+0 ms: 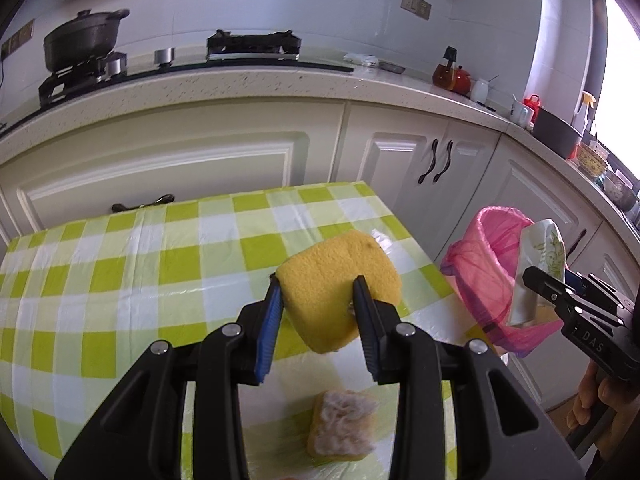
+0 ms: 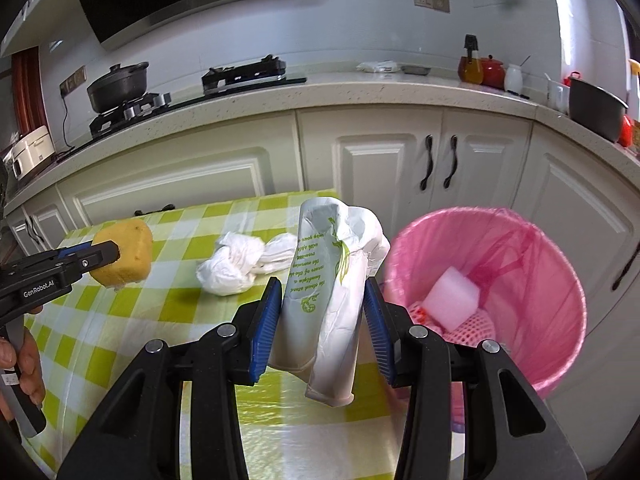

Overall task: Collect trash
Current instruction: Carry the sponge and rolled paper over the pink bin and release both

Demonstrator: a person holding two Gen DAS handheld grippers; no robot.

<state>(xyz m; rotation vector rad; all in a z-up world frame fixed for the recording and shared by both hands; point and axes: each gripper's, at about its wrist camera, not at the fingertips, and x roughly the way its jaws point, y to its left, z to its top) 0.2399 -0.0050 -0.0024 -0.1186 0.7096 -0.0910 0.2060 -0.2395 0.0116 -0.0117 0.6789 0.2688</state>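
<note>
Both hands are carrying trash toward the bin. The left gripper (image 1: 318,294) is clenched on a yellow sponge (image 1: 340,280), held clear above the checked tablecloth (image 1: 120,260). The right gripper (image 2: 322,300) grasps a crushed paper cup (image 2: 324,280), also lifted off the table, just left of the pink-lined bin (image 2: 520,264), which stands on the floor at the table's right end (a white foam block and some red netting already lie inside). Still on the table are a crumpled tissue (image 2: 240,264) farther back and a worn scouring pad (image 1: 344,424) near the left gripper. Next, I judge, the cup must travel right until it hangs over the bin's mouth before the jaws release; the sponge follows.
</note>
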